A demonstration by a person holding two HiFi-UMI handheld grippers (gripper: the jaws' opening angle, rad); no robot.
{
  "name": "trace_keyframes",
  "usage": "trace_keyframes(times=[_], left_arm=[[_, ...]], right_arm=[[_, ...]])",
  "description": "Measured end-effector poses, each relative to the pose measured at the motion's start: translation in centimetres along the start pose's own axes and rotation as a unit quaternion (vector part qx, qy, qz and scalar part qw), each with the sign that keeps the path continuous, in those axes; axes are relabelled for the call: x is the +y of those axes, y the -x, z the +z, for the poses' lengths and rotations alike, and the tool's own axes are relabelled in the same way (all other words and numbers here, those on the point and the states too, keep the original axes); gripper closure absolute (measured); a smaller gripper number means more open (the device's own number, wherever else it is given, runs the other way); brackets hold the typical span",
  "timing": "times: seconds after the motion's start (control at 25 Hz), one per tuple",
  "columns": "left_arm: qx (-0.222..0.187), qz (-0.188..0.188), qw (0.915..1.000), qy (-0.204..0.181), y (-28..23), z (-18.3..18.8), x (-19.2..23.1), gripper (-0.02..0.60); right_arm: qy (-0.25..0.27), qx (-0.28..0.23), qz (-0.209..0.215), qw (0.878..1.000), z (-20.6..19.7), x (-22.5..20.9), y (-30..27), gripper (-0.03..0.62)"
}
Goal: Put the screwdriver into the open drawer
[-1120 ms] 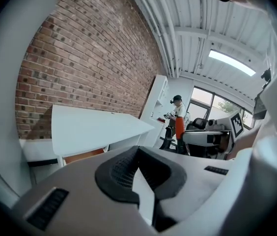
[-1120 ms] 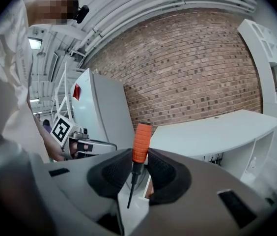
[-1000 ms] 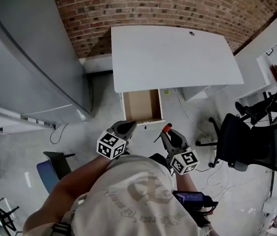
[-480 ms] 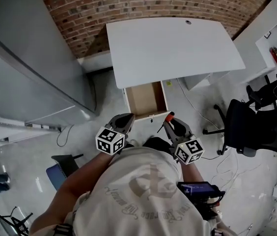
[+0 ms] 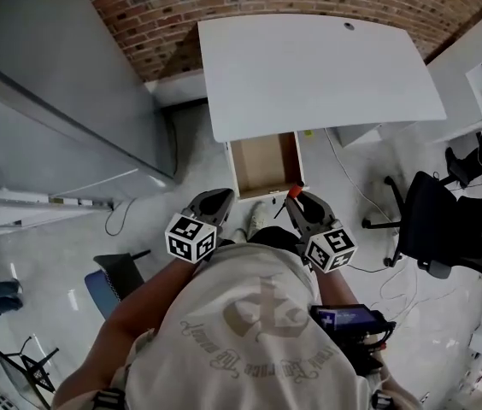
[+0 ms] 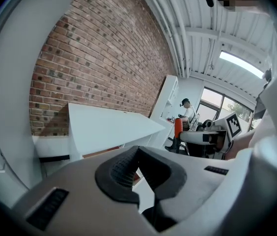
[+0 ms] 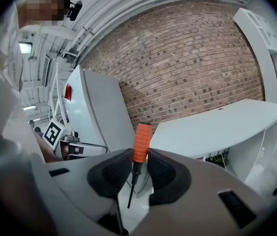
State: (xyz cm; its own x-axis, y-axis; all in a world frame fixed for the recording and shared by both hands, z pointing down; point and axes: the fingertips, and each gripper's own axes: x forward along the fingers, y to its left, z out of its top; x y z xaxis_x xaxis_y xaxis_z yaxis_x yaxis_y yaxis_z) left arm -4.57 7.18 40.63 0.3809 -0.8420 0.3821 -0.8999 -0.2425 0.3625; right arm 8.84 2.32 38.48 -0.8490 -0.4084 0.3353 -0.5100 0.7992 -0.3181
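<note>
The right tongs point(image 7: 139, 162) pinch the screwdriver point(image 7: 141, 140), handle up, just short of the open drawer point(image 5: 262, 162). The left tongs point(image 6: 137, 157) are pressed together, empty. Next, I'd say: carry it over the drawer, then release.

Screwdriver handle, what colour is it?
Orange; the screwdriver handle shows best in the right gripper view.

no legible text, shirt print point(image 5: 262, 325) too blurred

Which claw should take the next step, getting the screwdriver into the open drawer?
Right. The right claw is shut on the orange-handled screwdriver and is close to the front corner of the open wooden drawer. The left claw is shut and empty.
</note>
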Motion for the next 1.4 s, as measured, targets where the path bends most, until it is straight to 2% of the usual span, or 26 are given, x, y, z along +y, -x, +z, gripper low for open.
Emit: trace_keyframes(times=[0.2,0.68,1.04,1.4], left_arm=[[0.005,0.027,0.9996,0.012,-0.9,0.9,2.0,0.561],[0.025,0.062,0.9975,0.022,-5.6,2.8,4.7,0.561],[0.067,0.074,0.9948,0.018,-7.8,1.4,5.0,0.561],[0.065,0.115,0.9901,0.048,-7.6,0.3,6.9,0.561]], right_arm=[[-0.007,0.019,0.022,1.0,0.1,-1.7,-3.0,0.488],[0.016,0.084,0.079,0.993,-0.1,-6.5,-9.6,0.488],[0.009,0.137,0.115,0.984,-3.8,-9.0,-13.6,0.488],[0.005,0.185,0.129,0.974,-7.3,-10.2,-16.4,0.488]])
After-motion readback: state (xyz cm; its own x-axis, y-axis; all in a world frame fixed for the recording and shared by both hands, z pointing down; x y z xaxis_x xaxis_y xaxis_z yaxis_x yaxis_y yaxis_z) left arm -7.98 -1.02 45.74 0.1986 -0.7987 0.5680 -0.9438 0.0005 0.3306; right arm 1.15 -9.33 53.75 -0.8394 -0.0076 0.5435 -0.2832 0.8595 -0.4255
